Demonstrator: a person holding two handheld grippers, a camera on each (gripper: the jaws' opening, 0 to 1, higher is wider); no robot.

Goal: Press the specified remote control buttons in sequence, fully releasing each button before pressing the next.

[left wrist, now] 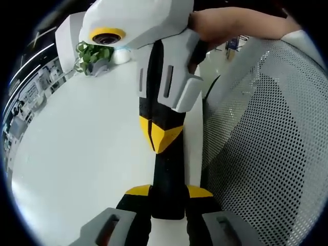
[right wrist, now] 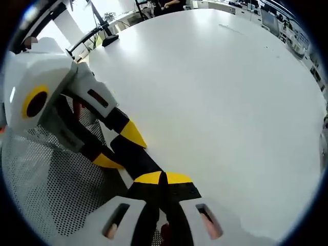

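A long black remote control [left wrist: 169, 174] hangs in the air between both grippers, seen from its plain side with no buttons showing. My left gripper [left wrist: 169, 191] has its yellow-tipped jaws closed on the remote's near end across its width. My right gripper [left wrist: 160, 134] reaches down from the top, a hand [left wrist: 225, 23] behind it, and pinches the far end. In the right gripper view, my right gripper [right wrist: 164, 178] has its tips almost together on the thin edge of the remote control [right wrist: 138, 156]. The left gripper [right wrist: 120, 147] comes in from the left and straddles the same black bar.
A wide white table [left wrist: 77, 143] lies below, also seen as the white table [right wrist: 220, 102]. A small potted plant [left wrist: 92, 55] and a white cup [left wrist: 121, 55] stand at its far side. A grey mesh chair back [left wrist: 266, 143] stands at the table's edge.
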